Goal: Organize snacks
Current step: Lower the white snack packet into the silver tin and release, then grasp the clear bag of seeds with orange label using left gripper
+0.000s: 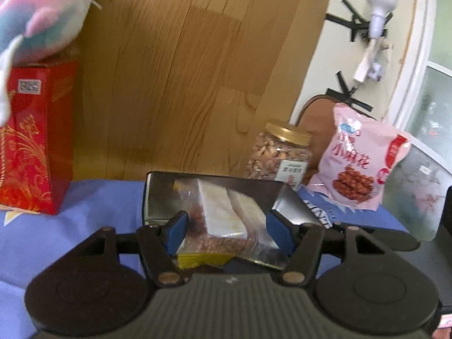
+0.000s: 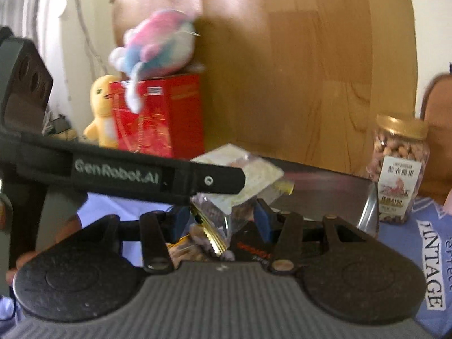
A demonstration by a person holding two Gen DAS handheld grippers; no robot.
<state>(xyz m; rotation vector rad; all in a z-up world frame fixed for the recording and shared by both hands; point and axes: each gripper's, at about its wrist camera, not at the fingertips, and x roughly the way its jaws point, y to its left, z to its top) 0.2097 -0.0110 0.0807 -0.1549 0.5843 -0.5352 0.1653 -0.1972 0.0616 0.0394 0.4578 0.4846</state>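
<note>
Blue pads of the left gripper (image 1: 226,230) stand on both sides of a clear plastic snack packet with a white label and brown pieces inside (image 1: 226,220), in the lower middle of the left wrist view. The pads seem to press its sides, so this gripper holds the packet at a middle width. Under the packet lies a yellow-edged wrapper, mostly hidden. Behind it an open shiny metal tin (image 1: 161,195) lies on the blue cloth (image 1: 93,203); its near edge is covered by the packet.

In the right wrist view the right gripper (image 2: 223,217) is partly covered by the black arm of the other gripper crossing the frame. Between its blue pads sit a clear packet (image 2: 240,178) and gold-edged wrappers; whether the pads grip them I cannot tell.

I count one glass jar of nuts with a gold lid (image 1: 279,152), one pink snack bag (image 1: 358,161), one red box (image 1: 36,141), with one pink-blue plush toy (image 1: 42,14) on top, cut off at upper left.
</note>
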